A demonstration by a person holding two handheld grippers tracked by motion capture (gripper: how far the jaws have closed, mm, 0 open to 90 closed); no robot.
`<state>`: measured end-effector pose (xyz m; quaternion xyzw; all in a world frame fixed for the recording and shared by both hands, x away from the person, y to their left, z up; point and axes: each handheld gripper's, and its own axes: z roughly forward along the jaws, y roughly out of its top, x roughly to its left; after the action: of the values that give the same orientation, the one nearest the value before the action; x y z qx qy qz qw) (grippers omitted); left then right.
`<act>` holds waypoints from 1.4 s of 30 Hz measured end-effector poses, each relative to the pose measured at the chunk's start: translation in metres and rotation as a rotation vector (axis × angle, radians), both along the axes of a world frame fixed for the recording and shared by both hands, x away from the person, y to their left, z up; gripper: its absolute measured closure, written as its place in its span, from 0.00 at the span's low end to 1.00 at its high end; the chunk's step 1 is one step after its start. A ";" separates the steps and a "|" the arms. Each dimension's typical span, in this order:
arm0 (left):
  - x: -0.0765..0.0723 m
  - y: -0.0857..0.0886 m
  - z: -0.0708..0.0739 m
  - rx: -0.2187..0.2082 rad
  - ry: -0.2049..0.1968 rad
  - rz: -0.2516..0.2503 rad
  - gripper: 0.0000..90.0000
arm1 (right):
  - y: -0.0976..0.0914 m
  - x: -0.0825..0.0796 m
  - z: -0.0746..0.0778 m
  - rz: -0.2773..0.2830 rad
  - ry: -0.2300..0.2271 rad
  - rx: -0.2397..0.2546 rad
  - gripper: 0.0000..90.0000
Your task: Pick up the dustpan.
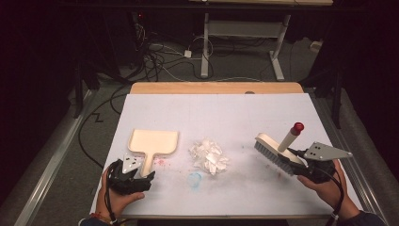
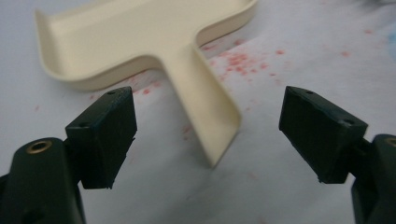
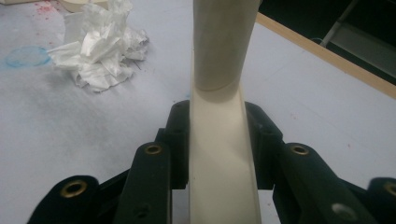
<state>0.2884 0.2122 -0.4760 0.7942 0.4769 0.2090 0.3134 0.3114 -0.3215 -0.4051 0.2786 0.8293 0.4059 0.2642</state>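
The right hand-held gripper (image 1: 308, 165) pinches a cream brush (image 1: 277, 153) by its back, bristles angled toward the white surface (image 1: 226, 113). A crumpled wad of white paper (image 1: 208, 156) lies well to its left. The left hand-held gripper (image 1: 141, 179) has its jaws spread, with the handle of a cream dustpan (image 1: 153, 143) lying between them, untouched.

Cream brush (image 1: 276, 149) tilted, bristles toward crumpled white paper (image 1: 209, 156); cream dustpan (image 1: 153, 143) lying flat, handle pointing near.
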 end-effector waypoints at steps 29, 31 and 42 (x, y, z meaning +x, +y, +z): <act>0.050 -0.010 -0.018 -0.072 0.048 0.171 0.57 | -0.003 -0.001 -0.006 -0.008 0.016 0.012 0.76; 0.051 -0.012 -0.017 -0.049 0.047 0.138 0.63 | -0.003 -0.001 -0.006 -0.004 0.017 0.012 0.76; 0.056 -0.003 -0.010 -0.041 0.076 0.080 0.70 | -0.004 0.000 -0.007 0.003 0.015 0.007 0.76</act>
<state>0.3442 0.2088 -0.4863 0.7754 0.5239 0.1811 0.3025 0.3119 -0.3253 -0.4121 0.2814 0.8302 0.4071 0.2565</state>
